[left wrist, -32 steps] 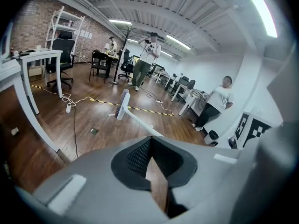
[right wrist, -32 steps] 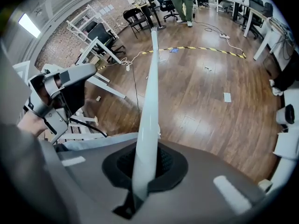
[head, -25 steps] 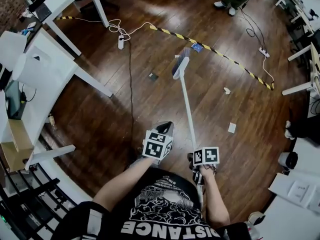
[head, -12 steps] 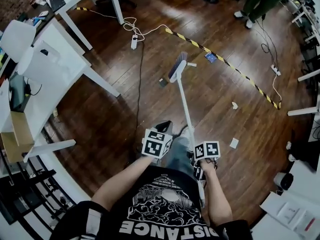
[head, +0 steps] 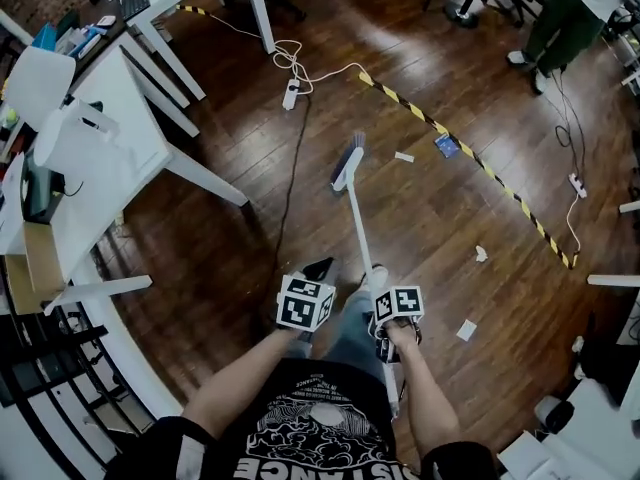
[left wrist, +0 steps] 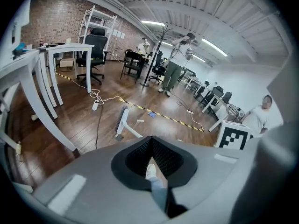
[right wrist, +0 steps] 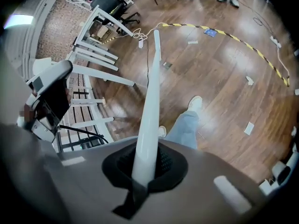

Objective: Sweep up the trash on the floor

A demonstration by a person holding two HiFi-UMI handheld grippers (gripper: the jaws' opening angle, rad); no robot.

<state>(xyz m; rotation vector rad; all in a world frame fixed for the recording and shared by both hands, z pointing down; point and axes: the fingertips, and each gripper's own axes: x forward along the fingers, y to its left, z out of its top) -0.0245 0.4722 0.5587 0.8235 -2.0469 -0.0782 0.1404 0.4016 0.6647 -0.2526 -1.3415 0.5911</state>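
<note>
Head view: broom in right gripper

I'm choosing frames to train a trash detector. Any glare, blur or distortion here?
Head view: strong fisheye bends the white table; the broom head is slightly smeared. Left gripper view: dark vignette corners, ceiling lights blown out. Right gripper view: glare patches on the wooden floor, edges soft.
</note>
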